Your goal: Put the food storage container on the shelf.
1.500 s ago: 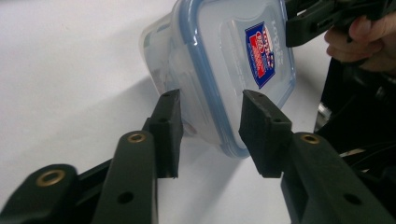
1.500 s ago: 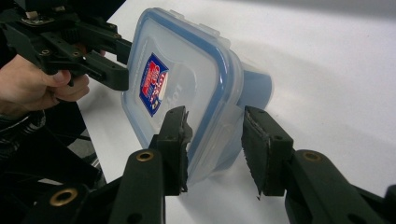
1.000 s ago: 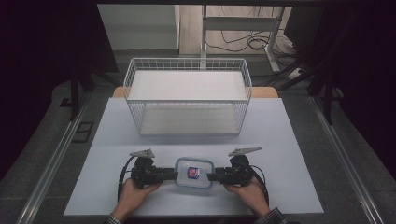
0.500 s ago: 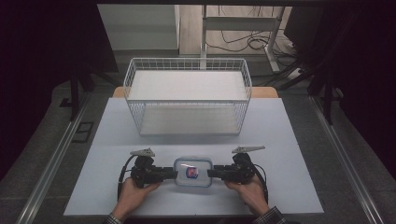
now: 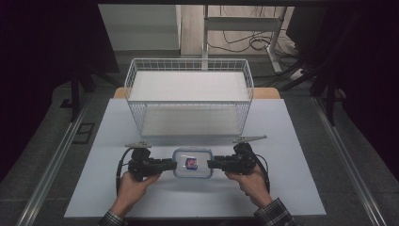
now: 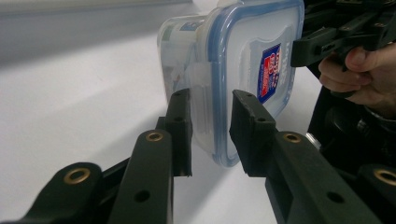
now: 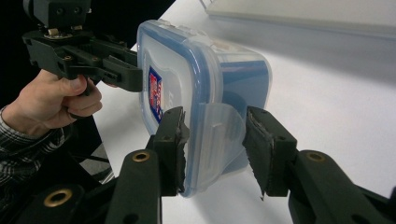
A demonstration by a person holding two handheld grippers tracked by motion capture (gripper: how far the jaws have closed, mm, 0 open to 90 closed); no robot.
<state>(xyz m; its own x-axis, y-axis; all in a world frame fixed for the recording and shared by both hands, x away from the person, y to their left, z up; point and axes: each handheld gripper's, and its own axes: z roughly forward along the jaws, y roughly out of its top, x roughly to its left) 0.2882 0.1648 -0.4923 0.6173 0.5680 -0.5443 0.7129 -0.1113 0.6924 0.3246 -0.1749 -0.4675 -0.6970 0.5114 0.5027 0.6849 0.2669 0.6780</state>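
Note:
A clear plastic food container (image 5: 192,163) with a blue-rimmed lid and a red and blue label lies near the front of the white table (image 5: 291,188). My left gripper (image 5: 171,165) grips its left end, and my right gripper (image 5: 211,164) grips its right end. In the left gripper view the jaws (image 6: 210,95) pinch the lid rim and side latch of the container (image 6: 252,46). In the right gripper view the jaws (image 7: 215,112) hold the container (image 7: 187,60) at its lid edge. The clear latch flap (image 7: 224,135) there is swung outward between them.
A white wire basket (image 5: 188,61) stands across the back half of the table, just behind the container, with open table to its left and right. The person's hands (image 5: 134,183) come in at the front edge. Cables lie on the floor beyond the table.
Both grippers and the container between them have shifted a little up the view, toward the basket. The grip on both ends looks the same.

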